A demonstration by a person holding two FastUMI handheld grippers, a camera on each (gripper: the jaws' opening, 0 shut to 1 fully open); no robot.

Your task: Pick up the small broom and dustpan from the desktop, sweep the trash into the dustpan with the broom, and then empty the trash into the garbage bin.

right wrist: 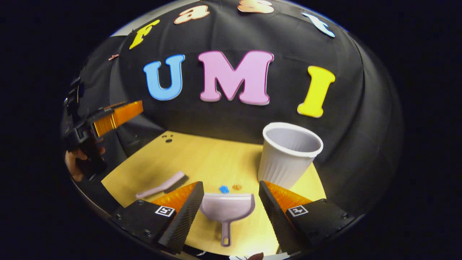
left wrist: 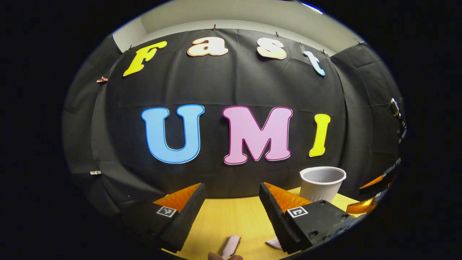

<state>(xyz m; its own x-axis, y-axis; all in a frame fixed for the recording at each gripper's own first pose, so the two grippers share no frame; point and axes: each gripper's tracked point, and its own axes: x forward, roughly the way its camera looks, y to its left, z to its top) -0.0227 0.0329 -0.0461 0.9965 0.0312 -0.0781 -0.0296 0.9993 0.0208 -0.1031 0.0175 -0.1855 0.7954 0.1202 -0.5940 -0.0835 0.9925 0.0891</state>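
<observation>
Both claws spread, holding nothing: left claw (left wrist: 232,213), right claw (right wrist: 231,213). Dustpan (right wrist: 226,208) flat on table (right wrist: 202,159) between right claw's fingers; broom (right wrist: 161,186) just left. Light, stiff plastic (likely slick): grip dustpan by thin handle, broom mid-handle. Cup (right wrist: 287,156) as bin.

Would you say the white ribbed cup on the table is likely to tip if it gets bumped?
Probably yes: the white cup stands upright, narrower at its base than its rim, and looks empty and thin-walled, so likely light. A nudge near the rim could topple it on the table.
</observation>
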